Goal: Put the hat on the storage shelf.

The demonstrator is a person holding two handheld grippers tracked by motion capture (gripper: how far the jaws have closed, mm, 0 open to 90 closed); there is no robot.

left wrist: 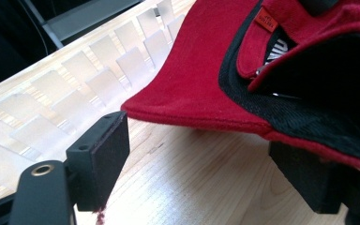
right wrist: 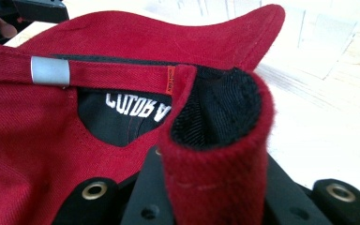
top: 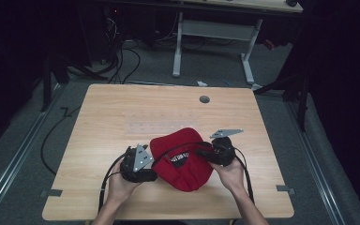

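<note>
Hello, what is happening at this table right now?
A person works on a red fabric baseball cap that lies on the light wooden table, using hand-held tongs in each hand. The right tongs are shut on a fold of the cap's rim beside the back strap with its silver metal clasp. The left tongs are open, one pad beside the cap's edge and the other under it, not yet closed on it.
</note>
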